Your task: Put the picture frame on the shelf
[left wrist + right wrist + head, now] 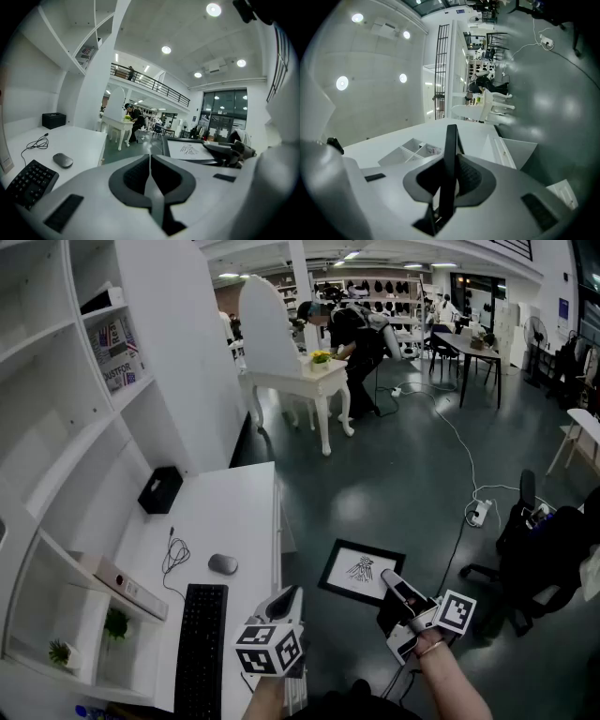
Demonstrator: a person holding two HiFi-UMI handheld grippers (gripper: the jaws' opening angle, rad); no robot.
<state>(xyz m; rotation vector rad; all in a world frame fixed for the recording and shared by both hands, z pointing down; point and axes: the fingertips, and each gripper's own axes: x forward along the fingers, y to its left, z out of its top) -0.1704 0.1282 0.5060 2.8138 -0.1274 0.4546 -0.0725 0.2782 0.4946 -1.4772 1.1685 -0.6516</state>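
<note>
The picture frame (360,573), black-edged with a white mat and a small dark drawing, hangs over the floor just right of the desk. My right gripper (388,579) is shut on its right edge. In the right gripper view the frame (450,154) shows edge-on, pinched between the pads. The left gripper (288,595) stays near the desk's front corner, jaws shut with nothing in them. From the left gripper view the frame (191,150) lies flat to the right, with the right gripper (230,153) on it. The white shelf unit (62,424) rises at the left behind the desk.
On the white desk (238,505) lie a black keyboard (201,648), a grey mouse (222,564), a looped cable (173,555) and a black box (160,489). Low shelf compartments hold small plants (114,622) and a binder (123,585). An office chair (544,554) stands at the right.
</note>
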